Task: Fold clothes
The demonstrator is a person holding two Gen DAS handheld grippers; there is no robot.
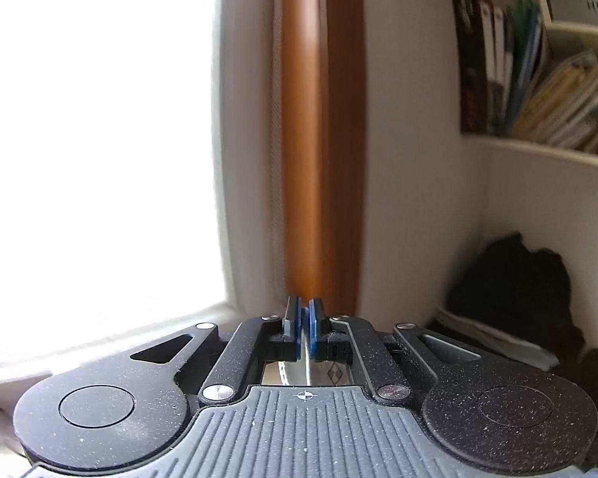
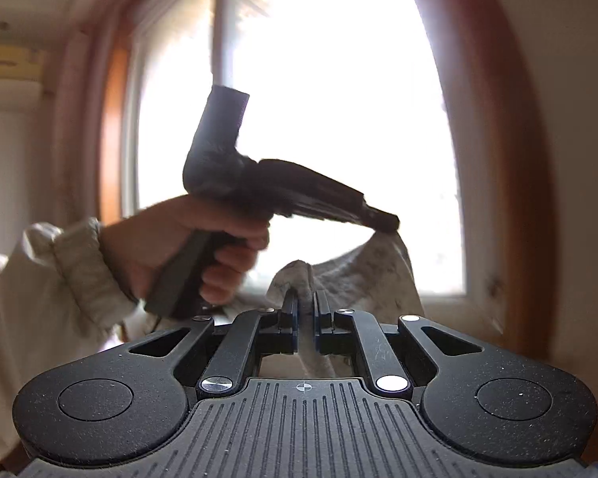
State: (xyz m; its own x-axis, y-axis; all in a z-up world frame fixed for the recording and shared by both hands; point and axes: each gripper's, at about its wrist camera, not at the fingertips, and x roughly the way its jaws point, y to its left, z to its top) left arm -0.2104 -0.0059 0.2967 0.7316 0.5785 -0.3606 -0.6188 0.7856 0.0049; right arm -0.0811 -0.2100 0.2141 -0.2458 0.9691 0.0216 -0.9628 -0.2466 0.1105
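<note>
- Pinching a pale grey garment, our right claw has its fingers pressed onto a bunched fold of it.
- Our left claw grips the cloth's far corner in front of the bright window; a hand grips its handle.
- In the left wrist view, the left claw looks pressed together, facing an orange curtain; no cloth shows there.
- Books fill a shelf at right.
</note>
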